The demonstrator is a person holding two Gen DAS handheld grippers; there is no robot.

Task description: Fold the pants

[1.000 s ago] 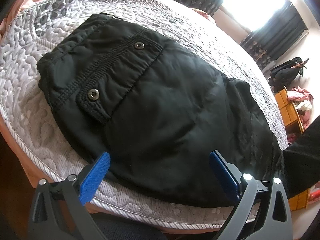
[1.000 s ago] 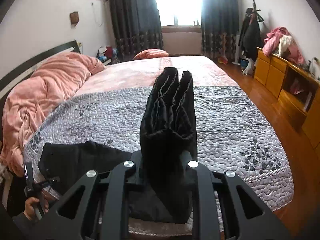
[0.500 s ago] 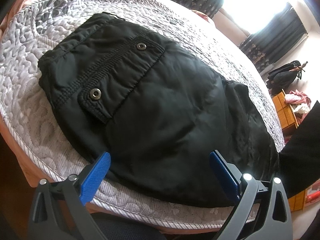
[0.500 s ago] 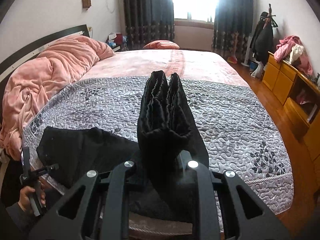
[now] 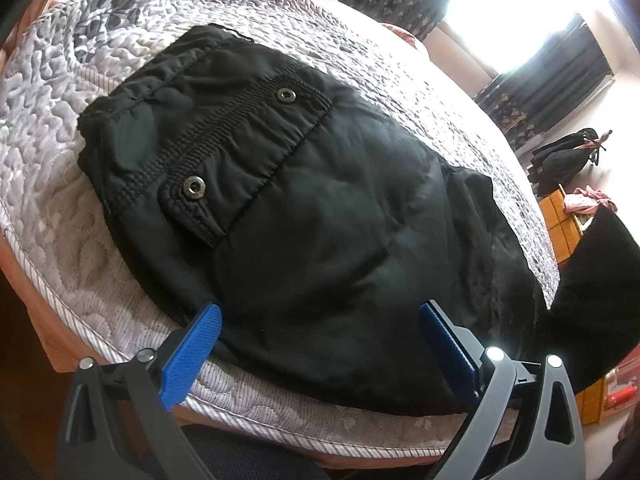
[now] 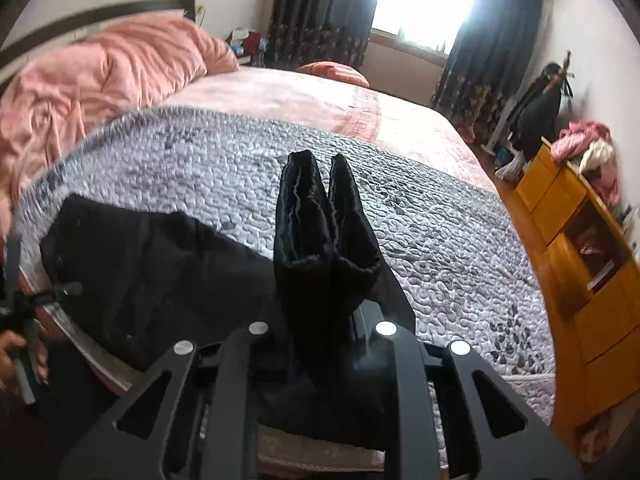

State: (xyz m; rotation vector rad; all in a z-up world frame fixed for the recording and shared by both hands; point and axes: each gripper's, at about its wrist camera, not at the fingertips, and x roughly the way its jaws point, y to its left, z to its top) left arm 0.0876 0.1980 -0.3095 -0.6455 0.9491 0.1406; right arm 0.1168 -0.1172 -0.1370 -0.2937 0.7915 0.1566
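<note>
Lower now, the right hand-held gripper (image 6: 320, 320), clamped on the pants (image 5: 320, 220) cuffs (image 6: 320, 216), should lay them squarely on the waistband (image 5: 224, 136); left hand-held gripper (image 5: 320, 332) stands apart.

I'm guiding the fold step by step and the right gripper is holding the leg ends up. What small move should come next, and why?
Probably carry the right gripper with the bunched leg ends toward the waistband and lower them there. The upper pants lie flat on the quilt, and the left gripper hovers open at the near edge, holding nothing.
</note>
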